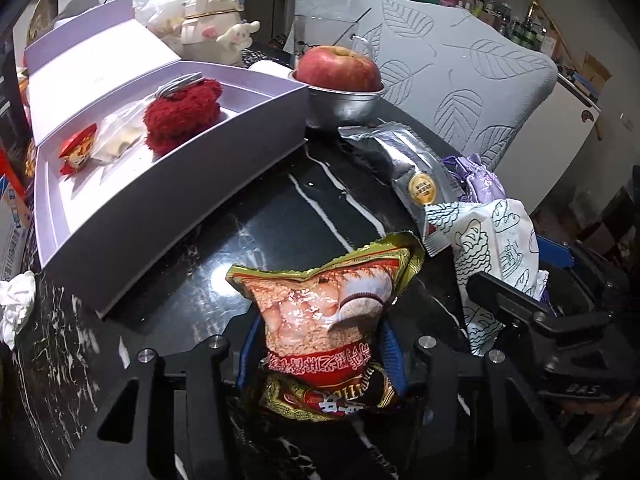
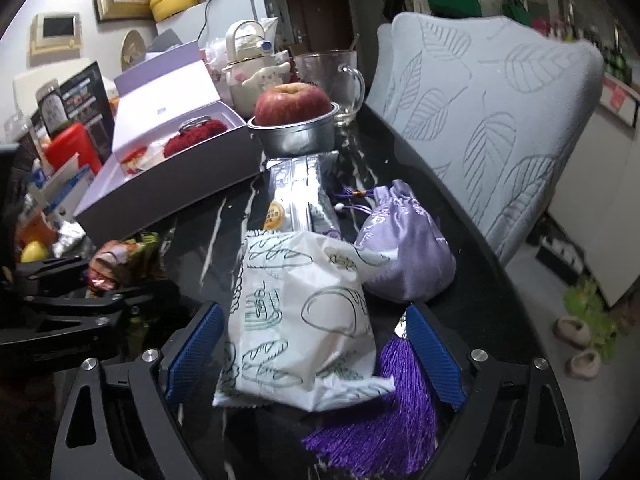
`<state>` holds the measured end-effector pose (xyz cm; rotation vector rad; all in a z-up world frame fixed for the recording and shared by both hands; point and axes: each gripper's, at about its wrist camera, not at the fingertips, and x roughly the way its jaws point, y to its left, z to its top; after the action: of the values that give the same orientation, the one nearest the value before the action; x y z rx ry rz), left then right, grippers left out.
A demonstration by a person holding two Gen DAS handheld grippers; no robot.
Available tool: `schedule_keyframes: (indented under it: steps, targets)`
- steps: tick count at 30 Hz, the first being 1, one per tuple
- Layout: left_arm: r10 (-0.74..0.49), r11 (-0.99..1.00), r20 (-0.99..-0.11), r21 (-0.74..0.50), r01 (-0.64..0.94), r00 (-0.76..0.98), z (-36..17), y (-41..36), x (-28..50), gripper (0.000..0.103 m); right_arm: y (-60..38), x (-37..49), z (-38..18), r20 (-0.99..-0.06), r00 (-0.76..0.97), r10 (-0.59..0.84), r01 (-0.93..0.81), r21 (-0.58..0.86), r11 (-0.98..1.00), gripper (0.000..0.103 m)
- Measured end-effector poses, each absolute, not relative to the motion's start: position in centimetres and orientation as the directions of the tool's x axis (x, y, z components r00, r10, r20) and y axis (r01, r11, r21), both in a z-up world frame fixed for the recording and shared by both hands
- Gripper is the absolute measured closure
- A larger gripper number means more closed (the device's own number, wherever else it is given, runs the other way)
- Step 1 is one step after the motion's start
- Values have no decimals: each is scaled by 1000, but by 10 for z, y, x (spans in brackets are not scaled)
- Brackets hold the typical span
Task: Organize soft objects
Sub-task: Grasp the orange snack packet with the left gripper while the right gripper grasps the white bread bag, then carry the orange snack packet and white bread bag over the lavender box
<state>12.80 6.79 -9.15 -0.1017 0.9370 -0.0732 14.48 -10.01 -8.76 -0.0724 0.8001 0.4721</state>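
Observation:
In the left wrist view my left gripper (image 1: 320,360) is shut on a red-and-gold snack packet (image 1: 324,304), whose lower half is squeezed between the blue pads just above the black marble table (image 1: 248,232). In the right wrist view my right gripper (image 2: 316,356) stands open around a white packet printed with bread drawings (image 2: 300,320), with a gap at the left pad. A purple tassel (image 2: 380,416) lies under the right finger, and its lilac satin pouch (image 2: 404,248) sits behind. A silver packet (image 2: 298,196) lies further back. The open lavender box (image 1: 168,184) holds a red fuzzy item (image 1: 180,116) and small wrapped pieces.
A red apple (image 1: 338,68) sits in a metal bowl (image 1: 344,108) beside the box, with a glass mug (image 2: 336,80) behind it. A chair with a leaf-patterned grey cover (image 2: 492,120) runs along the table's right edge. Crumpled tissue (image 1: 16,308) lies at the left edge.

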Motion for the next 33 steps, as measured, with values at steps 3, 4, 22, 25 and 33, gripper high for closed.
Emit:
schedule_keyframes:
  steps: [3, 4, 22, 25, 33]
  targets:
    - [-100, 993, -798, -113, 14, 594, -91, 70, 127, 53, -92, 146, -89, -711, 601, 365, -447, 80, 891, 12]
    - [-101, 993, -798, -114, 15, 594, -91, 70, 127, 53, -90, 147, -90, -715, 603, 355, -446, 66, 892, 15]
    - [-94, 992, -788, -123, -6, 609, -85, 73, 107, 53, -94, 122, -86, -697, 585, 416, -488, 107, 866, 47]
    - [-92, 992, -779, -122, -7, 620, -80, 72, 99, 53, -94, 112, -83, -685, 588, 431, -501, 110, 858, 47]
    - [-75, 993, -752, -116, -20, 654, -65, 73, 72, 53, -91, 85, -74, -661, 580, 476, -544, 121, 831, 47]
